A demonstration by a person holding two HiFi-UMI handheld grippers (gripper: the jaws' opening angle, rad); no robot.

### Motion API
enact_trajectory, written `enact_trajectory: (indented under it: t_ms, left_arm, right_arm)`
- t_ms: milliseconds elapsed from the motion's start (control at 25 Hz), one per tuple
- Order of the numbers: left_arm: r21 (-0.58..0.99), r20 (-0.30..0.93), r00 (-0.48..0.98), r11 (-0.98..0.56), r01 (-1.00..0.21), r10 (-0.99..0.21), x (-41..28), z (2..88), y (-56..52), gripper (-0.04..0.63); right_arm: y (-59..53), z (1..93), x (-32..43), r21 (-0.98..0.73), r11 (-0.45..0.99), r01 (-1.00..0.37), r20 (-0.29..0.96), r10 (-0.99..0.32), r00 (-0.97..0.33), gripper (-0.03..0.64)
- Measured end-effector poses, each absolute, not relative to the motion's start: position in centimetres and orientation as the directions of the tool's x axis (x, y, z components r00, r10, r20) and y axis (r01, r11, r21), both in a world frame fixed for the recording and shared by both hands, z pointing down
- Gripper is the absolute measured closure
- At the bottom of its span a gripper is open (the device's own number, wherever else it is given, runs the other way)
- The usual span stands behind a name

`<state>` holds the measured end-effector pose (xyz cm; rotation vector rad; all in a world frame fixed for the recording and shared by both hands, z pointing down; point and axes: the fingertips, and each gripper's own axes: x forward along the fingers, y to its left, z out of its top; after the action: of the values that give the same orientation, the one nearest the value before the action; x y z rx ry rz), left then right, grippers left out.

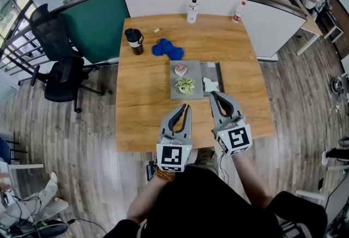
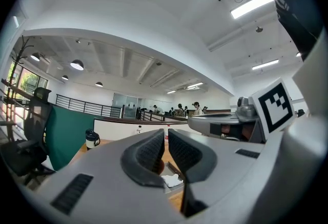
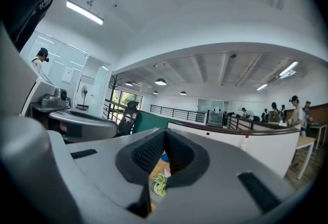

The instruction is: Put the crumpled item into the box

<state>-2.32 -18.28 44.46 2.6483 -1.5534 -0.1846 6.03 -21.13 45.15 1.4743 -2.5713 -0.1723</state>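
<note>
Both tongs hovered low over the near half of the pale wooden counter point(image 1: 142, 101), side by side and each empty. The left tongs point(image 1: 185, 107) had their dark ribbed pads drawn almost together, with only a thin slit of light between them and nothing in it. They pointed toward the near left corner of the flat grey rectangular box point(image 1: 193, 95). The right tongs point(image 1: 213, 94) were closed, their pads meeting at the tips. Those tips lay over the near edge of the box's darker right-hand section.

The white crumpled item point(image 1: 210, 84) lay inside that darker section, just beyond the tips of the right tongs. Whether they touched it could not be told. From the left gripper view it showed as a pale wad below the pads, inside the box's rim.

In the lighter left part of the box sat a small spiky green plant point(image 1: 185, 86), with a pinkish rounded object point(image 1: 180, 69) just behind it. Farther back on the counter lay a bunched blue cloth point(image 1: 167, 49), and a black lidded cup point(image 1: 134, 41) stood to its left. Two white bottles stood at the far edge, one point(image 1: 192, 11) near the middle and one with a red cap point(image 1: 238, 12) toward the right corner.
</note>
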Motion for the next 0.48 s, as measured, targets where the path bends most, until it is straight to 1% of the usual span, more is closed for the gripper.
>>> enact_trajectory:
  t_ms: [480]
  left_arm:
    - [0.133, -0.086, 0.468, -0.475, -0.87, -0.88, -2.9, 44.1, -18.2, 0.554]
  right_arm:
    - [-18.4, 45.5, 4.3, 0.193, 0.481, -0.855, 0.068, -0.876, -0.478, 0.609]
